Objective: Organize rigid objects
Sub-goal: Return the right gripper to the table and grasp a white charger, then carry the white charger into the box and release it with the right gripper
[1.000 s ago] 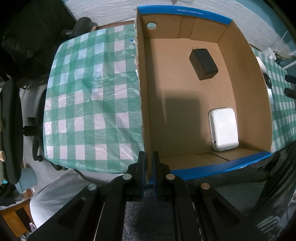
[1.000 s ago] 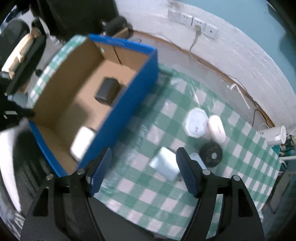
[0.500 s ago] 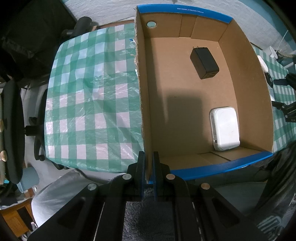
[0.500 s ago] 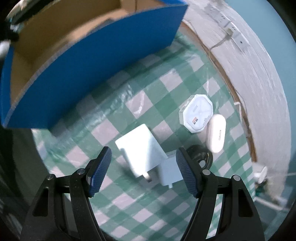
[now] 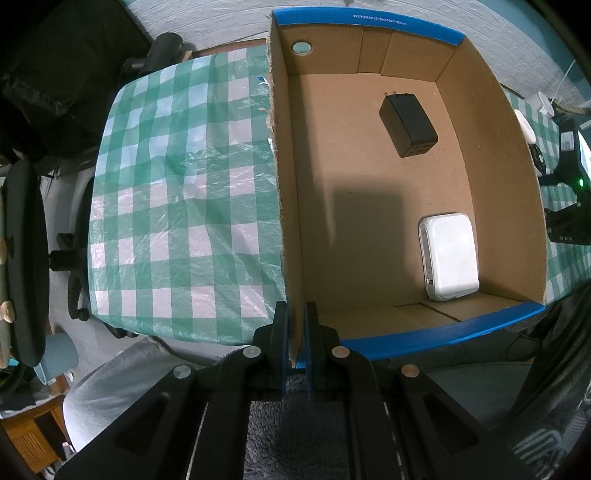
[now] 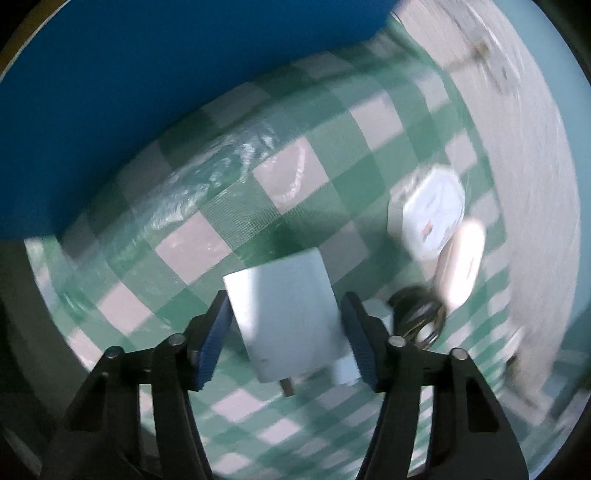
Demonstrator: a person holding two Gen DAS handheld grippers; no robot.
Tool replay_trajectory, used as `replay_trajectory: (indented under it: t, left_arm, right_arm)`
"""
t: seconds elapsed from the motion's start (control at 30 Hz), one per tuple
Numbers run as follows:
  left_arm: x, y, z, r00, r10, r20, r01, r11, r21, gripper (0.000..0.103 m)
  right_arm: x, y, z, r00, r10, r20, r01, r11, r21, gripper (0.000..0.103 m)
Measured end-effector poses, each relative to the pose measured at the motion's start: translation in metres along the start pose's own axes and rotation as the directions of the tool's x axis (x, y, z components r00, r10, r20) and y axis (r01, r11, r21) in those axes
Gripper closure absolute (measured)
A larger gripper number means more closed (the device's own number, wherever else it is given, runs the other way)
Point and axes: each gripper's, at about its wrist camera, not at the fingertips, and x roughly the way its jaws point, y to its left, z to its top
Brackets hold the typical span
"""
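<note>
White square plastic charger (image 6: 286, 314), one of two lower-centre, lies between the right gripper's (image 6: 288, 332) spread fingers (image 6: 214, 332); left gripper (image 5: 295, 343) pinches the one blue-rimmed cardboard box's (image 5: 406, 26) wall.

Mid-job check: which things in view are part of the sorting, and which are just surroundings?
Job:
cardboard box
black charger
white power bank
white plug adapter
octagonal white case
oval white case
black ring

Surroundings:
checked tablecloth
office chair
</note>
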Motion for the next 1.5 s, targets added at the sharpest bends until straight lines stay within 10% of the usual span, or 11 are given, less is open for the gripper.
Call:
replay_trajectory:
  t: [0.5, 1.07, 1.5]
  left_arm:
    - [0.001, -0.003, 0.001, 1.0, 0.006, -0.004, -0.006, 1.0, 0.005, 0.096]
    - [0.001, -0.004, 0.002, 1.0, 0.008, -0.004, -0.008, 1.0, 0.008, 0.096]
    - [0.003, -0.005, 0.001, 1.0, 0.005, -0.005, -0.005, 1.0, 0.008, 0.096]
  right_arm:
    - [0.011, -0.061, -0.031, 0.925, 0.315, 0.211, -0.379, 0.779, 0.499, 0.051]
    - [0.008, -0.014, -0.055, 0.939, 0.186, 0.291, -0.324, 0.767, 0.555, 0.051]
    - [-0.069, -0.012, -0.061, 0.928, 0.174, 0.328, -0.332, 0.783, 0.526, 0.051]
